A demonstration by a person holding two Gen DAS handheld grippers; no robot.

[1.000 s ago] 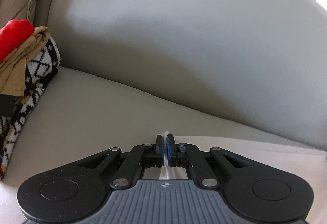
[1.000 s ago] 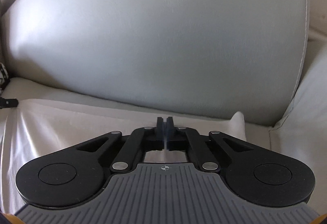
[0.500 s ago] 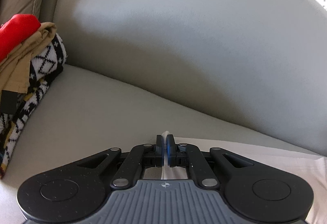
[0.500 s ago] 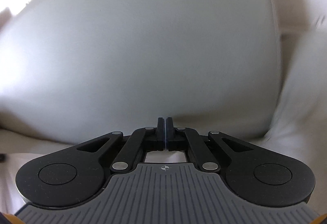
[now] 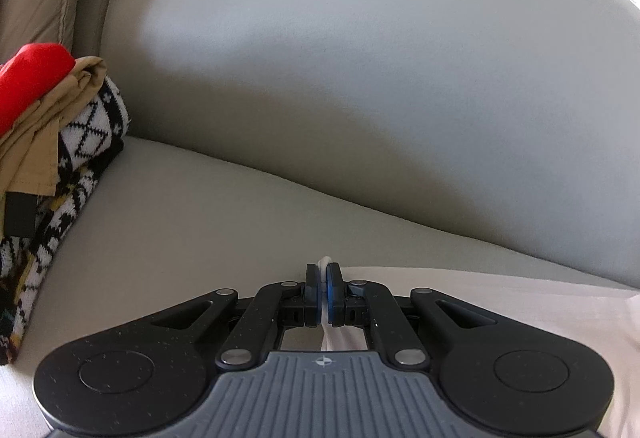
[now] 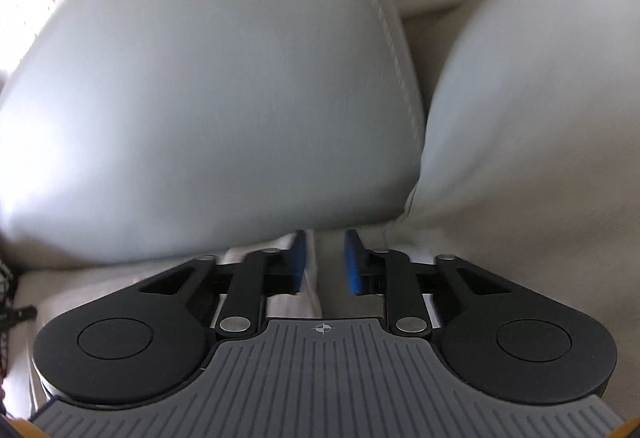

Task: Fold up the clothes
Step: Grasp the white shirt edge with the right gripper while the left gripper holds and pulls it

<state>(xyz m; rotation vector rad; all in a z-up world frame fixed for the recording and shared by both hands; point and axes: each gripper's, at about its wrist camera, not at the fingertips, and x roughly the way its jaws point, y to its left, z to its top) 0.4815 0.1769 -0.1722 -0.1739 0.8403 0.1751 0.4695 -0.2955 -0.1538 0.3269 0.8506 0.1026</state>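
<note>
Left wrist view: my left gripper has its fingers pinched tight on a thin edge of the white garment, a tuft of which pokes out above the tips. The garment spreads from there to the right across the sofa seat, close under the back cushion. I judge the pinch is kept so that this edge stays anchored while the other side is let go.

Right wrist view (blurred): my right gripper has its fingers a narrow gap apart and opening. White cloth lies beneath and between them, near the left pad, but the pads do not press on it. I read this as the release of the far edge, laid down near the back of the seat where two back cushions meet.

At the seat's left edge, a stack of folded clothes, red on tan on a black-and-white knit, sits well apart from the garment, probably to leave the middle of the seat free for folding.

The fold looks part-way done: one edge down, one held.
</note>
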